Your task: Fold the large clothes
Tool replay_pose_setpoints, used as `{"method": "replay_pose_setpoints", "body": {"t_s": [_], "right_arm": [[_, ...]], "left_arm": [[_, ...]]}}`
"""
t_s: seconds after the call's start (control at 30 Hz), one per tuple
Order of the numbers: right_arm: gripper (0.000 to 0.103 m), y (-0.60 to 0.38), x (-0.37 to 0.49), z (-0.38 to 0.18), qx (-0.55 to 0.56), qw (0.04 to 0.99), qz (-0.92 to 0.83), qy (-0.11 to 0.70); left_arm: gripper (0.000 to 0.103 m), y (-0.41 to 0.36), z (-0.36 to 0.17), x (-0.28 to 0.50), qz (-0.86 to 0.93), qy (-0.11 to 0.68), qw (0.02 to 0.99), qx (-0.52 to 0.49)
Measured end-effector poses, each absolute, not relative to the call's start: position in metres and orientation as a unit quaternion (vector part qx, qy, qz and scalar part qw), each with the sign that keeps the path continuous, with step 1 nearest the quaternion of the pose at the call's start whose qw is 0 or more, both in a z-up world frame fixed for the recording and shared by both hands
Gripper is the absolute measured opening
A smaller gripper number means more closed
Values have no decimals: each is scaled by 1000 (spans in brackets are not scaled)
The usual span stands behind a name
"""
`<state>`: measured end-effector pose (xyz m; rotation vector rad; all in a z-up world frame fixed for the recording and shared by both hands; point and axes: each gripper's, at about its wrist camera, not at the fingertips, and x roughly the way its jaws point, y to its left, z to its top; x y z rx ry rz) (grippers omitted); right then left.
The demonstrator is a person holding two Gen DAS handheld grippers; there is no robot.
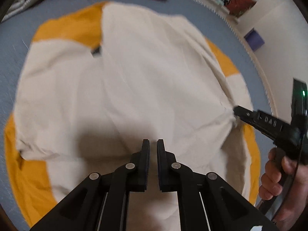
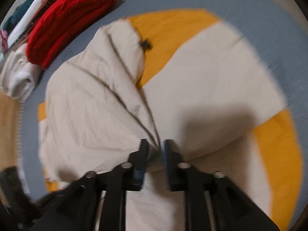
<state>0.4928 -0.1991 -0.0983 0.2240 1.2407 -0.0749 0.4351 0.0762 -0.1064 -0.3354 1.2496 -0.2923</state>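
Cloth (image 2: 92, 105) bunches between my right gripper (image 2: 155, 148) jaws, parted, pads off it; my left gripper (image 1: 153, 146) is nearly shut, empty. Fold risks springing back

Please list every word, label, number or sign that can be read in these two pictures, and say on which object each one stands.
"DAS": raised letters on the black arm of the right hand-held gripper, seen in the left wrist view.
Small dark tag on the cream and yellow garment: too small and blurred to read.
Green light on the black round housing of that hand-held gripper: a lamp, no text.
Right wrist view: nothing readable.
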Motion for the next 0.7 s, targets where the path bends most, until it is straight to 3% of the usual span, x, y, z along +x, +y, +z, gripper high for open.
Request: {"method": "replay_pose_setpoints", "body": {"t_s": [0.2, 0.47, 0.57, 0.7], "right_arm": [[35, -187, 484, -58, 80, 859, -35, 504], [36, -198, 490, -81, 180, 831, 24, 526], [36, -189, 497, -111, 173, 794, 48, 580], [36, -212, 494, -137, 220, 753, -1, 620]], "left_arm": [[6, 102, -100, 444, -105, 551, 808, -183], [6, 85, -121, 444, -100, 575, 794, -171], [6, 93, -142, 442, -58, 612, 769, -175], [6, 80, -109, 439, -73, 574, 804, -139]]}}
